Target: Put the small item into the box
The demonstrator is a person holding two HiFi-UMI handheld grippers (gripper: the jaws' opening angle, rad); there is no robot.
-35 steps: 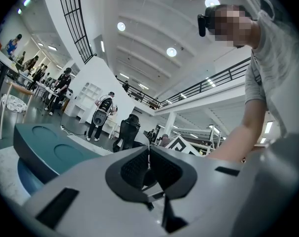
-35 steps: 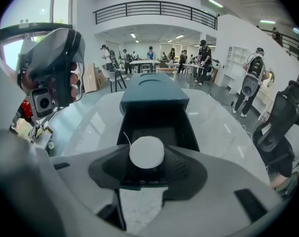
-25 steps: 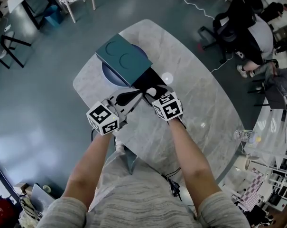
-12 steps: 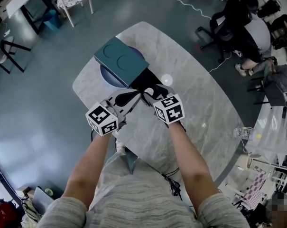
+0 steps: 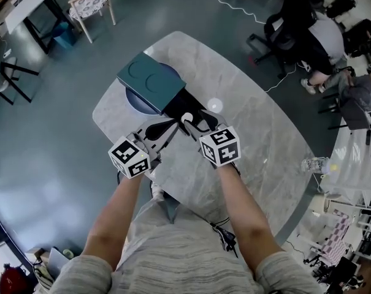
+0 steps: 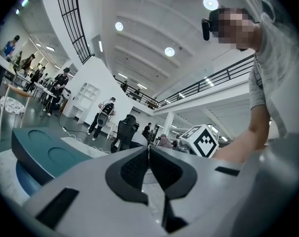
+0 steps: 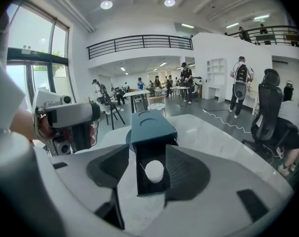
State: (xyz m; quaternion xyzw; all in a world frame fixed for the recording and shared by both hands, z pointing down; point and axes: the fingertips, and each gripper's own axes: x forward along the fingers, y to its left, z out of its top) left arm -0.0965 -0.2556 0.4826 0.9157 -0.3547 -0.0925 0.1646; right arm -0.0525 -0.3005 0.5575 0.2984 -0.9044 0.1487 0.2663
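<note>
One small item [image 7: 154, 171]: white and round, seen lying in the black open tray [image 7: 142, 181] of the teal box [image 7: 150, 125].
Right gripper [image 7: 148, 157]: jaws spread wide to either side of the item, which is touched by neither.
Left gripper [image 6: 149, 154]: jaws pressed together, nothing held.
Direction: the item is found straight ahead of the right jaws, and the box's long axis is seen running away from them.
Nearer hand: judged to be the right.

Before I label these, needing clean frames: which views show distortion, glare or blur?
Head view: sharp, bright light patch on the table. Left gripper view: heavy fisheye bending, one mosaic patch. Right gripper view: fisheye, dark corners, small white item crisp.
</note>
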